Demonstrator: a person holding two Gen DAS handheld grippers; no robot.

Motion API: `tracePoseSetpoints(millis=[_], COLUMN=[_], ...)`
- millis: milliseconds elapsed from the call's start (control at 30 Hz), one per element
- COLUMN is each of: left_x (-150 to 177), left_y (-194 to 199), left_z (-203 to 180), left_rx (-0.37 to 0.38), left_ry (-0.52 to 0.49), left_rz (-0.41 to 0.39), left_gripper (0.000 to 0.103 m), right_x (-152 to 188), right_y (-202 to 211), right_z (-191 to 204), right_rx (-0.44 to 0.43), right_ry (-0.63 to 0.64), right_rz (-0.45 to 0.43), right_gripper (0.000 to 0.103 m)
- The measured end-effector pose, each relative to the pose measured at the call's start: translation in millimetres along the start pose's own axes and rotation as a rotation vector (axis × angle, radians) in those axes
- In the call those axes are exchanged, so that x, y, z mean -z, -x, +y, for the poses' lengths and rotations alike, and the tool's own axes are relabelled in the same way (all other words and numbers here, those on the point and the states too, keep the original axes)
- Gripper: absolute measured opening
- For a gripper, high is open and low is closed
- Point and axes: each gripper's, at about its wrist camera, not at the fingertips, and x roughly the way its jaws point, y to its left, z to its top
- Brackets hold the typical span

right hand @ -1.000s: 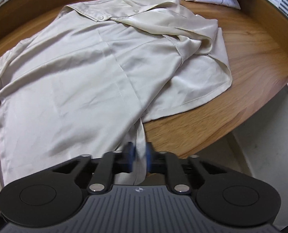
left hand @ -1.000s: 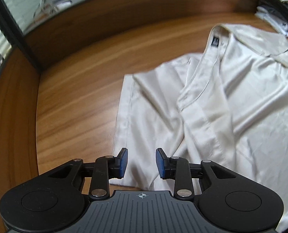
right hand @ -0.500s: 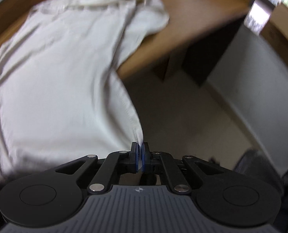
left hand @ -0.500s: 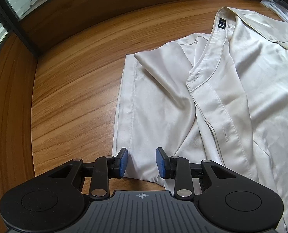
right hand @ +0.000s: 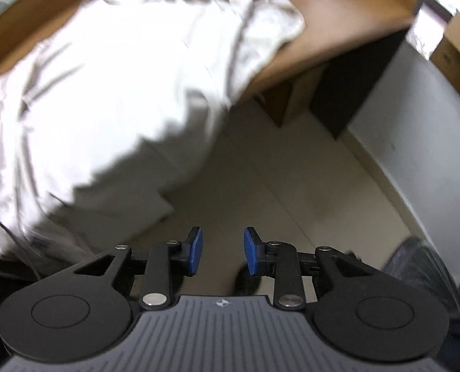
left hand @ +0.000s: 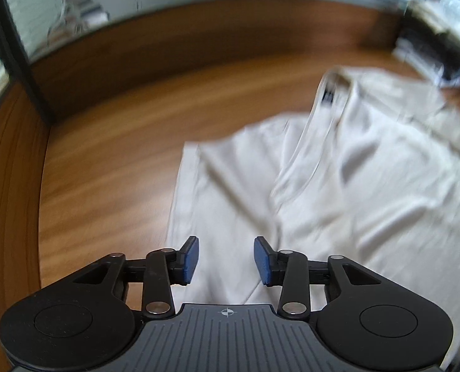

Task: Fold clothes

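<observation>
Left wrist view shows one cream shirt spread on the wooden desk, ahead of and to the right of the left hand-held gripper; its dark neck label lies far ahead near the collar. The shirt's near hem runs under the gap between the blue pads, which stand wide apart with nothing pinched between them. Far ahead to the right sits a blurred pile of other clothes; how many pieces it holds cannot be told.

From the right wrist view, the same shirt lies ahead and to the left of the right hand-held gripper, its lower part draped over the desk edge and hanging in shade. This gripper's pads are also spread wide and grip nothing; below them is pale floor. A cardboard box stands far ahead to the right; its contents are not visible.
</observation>
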Motion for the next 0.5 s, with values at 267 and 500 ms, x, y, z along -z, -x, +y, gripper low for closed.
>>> tracePoseSetpoints(millis=[267,500], left_x=[-25.0,-20.6], left_y=[-6.2,13.9], left_z=[-12.1,-17.8], left_rx=[0.089,0.048], left_ry=[0.028,-0.008], left_rz=[0.019,0.136], left_gripper=[0.045,0.046], right_x=[-36.2,-49.1], right_y=[3.1,-8.1], right_z=[83.8,151.9], right_rx=[-0.209,-0.312], right_ry=[0.149,0.290], right_rz=[-0.133,-0.106], right_gripper=[0.033,0.033])
